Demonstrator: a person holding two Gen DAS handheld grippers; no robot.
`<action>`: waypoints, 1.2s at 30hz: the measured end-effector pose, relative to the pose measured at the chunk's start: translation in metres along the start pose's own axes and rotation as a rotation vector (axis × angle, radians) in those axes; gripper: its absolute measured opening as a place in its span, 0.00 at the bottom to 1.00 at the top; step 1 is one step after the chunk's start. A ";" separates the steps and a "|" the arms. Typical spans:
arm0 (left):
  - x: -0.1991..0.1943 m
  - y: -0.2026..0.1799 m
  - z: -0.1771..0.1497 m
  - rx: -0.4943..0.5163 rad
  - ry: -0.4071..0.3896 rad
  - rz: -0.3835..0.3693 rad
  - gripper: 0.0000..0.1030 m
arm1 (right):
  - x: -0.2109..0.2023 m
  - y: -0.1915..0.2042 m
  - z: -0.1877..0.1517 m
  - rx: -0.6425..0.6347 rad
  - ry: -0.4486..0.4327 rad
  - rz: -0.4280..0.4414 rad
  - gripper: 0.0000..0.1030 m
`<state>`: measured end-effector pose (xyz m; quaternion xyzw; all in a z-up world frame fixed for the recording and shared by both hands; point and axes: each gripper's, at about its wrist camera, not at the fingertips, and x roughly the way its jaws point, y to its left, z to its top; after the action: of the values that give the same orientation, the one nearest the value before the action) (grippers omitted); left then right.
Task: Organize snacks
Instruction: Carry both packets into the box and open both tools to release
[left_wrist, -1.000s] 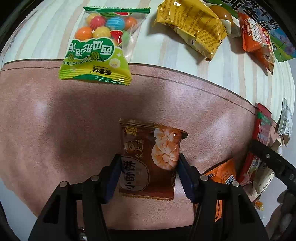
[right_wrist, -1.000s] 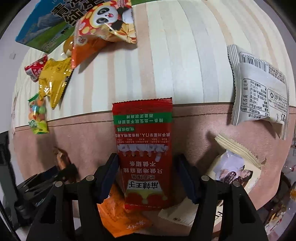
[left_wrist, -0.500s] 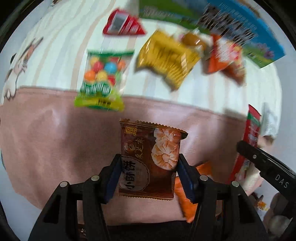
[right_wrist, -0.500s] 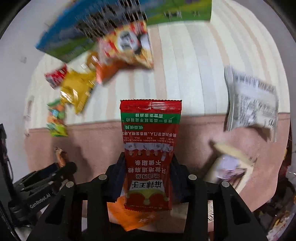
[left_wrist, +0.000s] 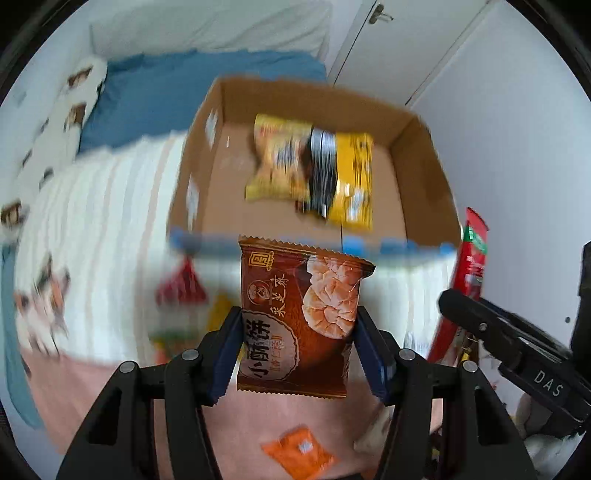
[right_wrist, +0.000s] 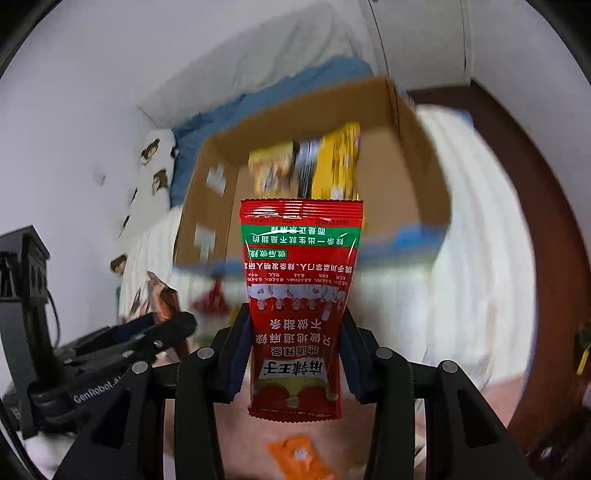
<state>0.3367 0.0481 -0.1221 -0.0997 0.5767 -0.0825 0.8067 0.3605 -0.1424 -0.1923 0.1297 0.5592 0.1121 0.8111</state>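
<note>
My left gripper (left_wrist: 295, 350) is shut on a brown snack packet (left_wrist: 299, 314) and holds it up in the air. My right gripper (right_wrist: 295, 350) is shut on a red spicy-strip packet (right_wrist: 299, 295), also lifted; it shows at the right of the left wrist view (left_wrist: 469, 266). Ahead of both stands an open cardboard box (left_wrist: 199, 147) on the bed, with yellow snack bags (left_wrist: 314, 170) inside; it also shows in the right wrist view (right_wrist: 406, 155). The views are motion-blurred.
An orange sachet (left_wrist: 299, 448) lies on the pink blanket (left_wrist: 92, 387) below the grippers. A red packet (left_wrist: 181, 288) and other snacks lie on the striped cover before the box. A blue pillow (left_wrist: 155, 92) and a white wall lie behind.
Both grippers have lifted and tilted up with their packets. The view swung from the snacks on the bed to the cardboard box ahead.
</note>
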 end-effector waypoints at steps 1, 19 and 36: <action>0.000 -0.002 0.015 0.010 -0.009 0.014 0.54 | -0.004 -0.003 0.014 -0.010 -0.008 -0.020 0.45; 0.142 0.048 0.167 0.060 0.219 0.190 0.55 | 0.139 -0.037 0.182 -0.065 0.135 -0.324 0.45; 0.167 0.062 0.176 0.015 0.247 0.122 0.93 | 0.175 -0.044 0.191 -0.024 0.199 -0.314 0.92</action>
<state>0.5577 0.0781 -0.2353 -0.0475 0.6761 -0.0494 0.7336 0.6026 -0.1426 -0.2956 0.0192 0.6487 0.0030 0.7608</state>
